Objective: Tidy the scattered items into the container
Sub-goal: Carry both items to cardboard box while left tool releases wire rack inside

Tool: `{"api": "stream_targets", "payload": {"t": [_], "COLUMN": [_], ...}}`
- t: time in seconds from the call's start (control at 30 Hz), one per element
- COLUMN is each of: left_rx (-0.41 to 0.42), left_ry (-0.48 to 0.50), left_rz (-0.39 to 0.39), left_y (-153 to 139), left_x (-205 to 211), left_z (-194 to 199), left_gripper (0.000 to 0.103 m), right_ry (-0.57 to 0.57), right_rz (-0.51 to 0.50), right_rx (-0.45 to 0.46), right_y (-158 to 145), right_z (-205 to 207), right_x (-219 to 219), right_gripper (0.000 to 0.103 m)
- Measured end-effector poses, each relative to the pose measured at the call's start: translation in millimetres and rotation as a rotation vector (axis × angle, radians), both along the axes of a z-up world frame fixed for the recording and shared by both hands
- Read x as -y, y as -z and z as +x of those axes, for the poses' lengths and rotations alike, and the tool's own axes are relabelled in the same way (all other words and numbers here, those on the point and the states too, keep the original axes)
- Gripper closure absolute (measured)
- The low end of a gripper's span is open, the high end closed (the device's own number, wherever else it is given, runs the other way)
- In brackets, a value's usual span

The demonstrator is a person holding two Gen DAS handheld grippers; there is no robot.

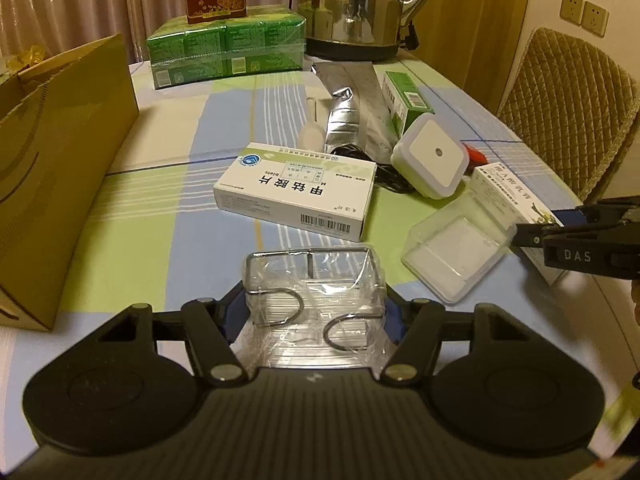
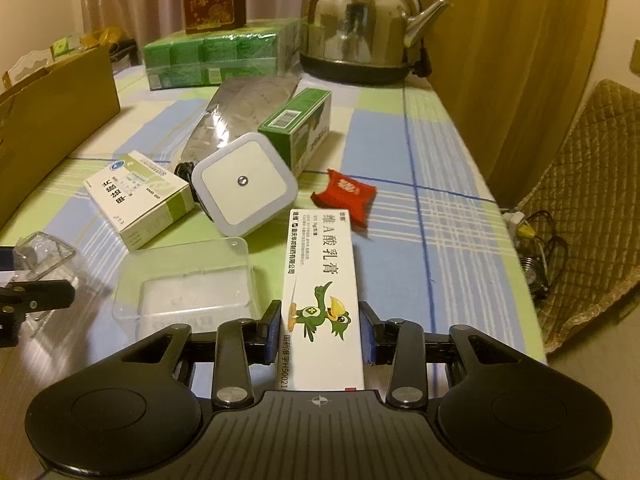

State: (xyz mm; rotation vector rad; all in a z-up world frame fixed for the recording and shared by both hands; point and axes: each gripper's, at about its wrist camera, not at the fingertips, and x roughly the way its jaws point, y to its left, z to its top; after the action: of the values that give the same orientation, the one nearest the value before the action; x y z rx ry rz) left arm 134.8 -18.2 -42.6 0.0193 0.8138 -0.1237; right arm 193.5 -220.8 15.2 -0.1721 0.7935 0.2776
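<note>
We are clamping the left tool [image 1: 314,316] on a plastic-wrapped wire rack [image 1: 316,300], the right tool [image 2: 320,334] on a long white ointment carton [image 2: 322,292]; the brown cardboard box [image 1: 60,168] is waiting left, the checked worktop [image 2: 400,152] staying cluttered.

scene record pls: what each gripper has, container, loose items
left gripper: jaws shut on wrapped wire rack
right gripper: jaws shut on ointment box
container: cardboard box, left side of table, open top
loose items: pill box, night light, clear tray, green box, foil pouch, red packet
background: kettle, green pack
</note>
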Motion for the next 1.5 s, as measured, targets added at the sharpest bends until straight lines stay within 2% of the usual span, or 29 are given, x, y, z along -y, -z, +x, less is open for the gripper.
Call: {"api": "stream_targets", "payload": {"t": [0.17,0.4,0.7,0.97,1.23,1.33,1.43,1.5], "left_rx": [0.013,0.067,0.181,0.256,0.272,0.278,0.260,0.256], "left_ry": [-0.003,-0.027,-0.100,-0.200,-0.250,-0.243,-0.226,-0.215], "left_rz": [-0.014,-0.037,-0.011,0.063,0.077,0.080,0.039,0.040], "left_y": [-11.6,-43.4,-107.7,-152.8,-165.2,-162.4,-154.7,-147.6], "left_x": [-4.3,-22.1,-84.4,-175.4,-270.7,-296.2,-317.8,-325.4], "left_z": [-10.8,-29.1,-56.8,-69.0,-52.0,-39.8,-21.2,-11.7], "left_gripper": [0.042,0.042,0.042,0.042,0.042,0.042,0.042,0.042], "right_ry": [0.039,-0.018,-0.180,-0.340,-0.400,-0.403,-0.396,-0.397], "right_rz": [0.011,0.031,0.120,0.210,0.247,0.248,0.251,0.245], "right_rx": [0.010,0.061,0.147,0.137,0.089,0.077,0.063,0.055], "right_y": [-16.1,-55.0,-110.6,-138.8,-141.9,-139.0,-134.0,-129.5], "right_z": [-17.9,-41.6,-53.8,-55.1,-35.6,-25.0,-14.1,-6.7], "right_x": [5.4,-22.0,-114.8,-223.9,-317.1,-346.1,-365.8,-376.7], "right_gripper": [0.068,0.068,0.068,0.068,0.068,0.068,0.068,0.068]}}
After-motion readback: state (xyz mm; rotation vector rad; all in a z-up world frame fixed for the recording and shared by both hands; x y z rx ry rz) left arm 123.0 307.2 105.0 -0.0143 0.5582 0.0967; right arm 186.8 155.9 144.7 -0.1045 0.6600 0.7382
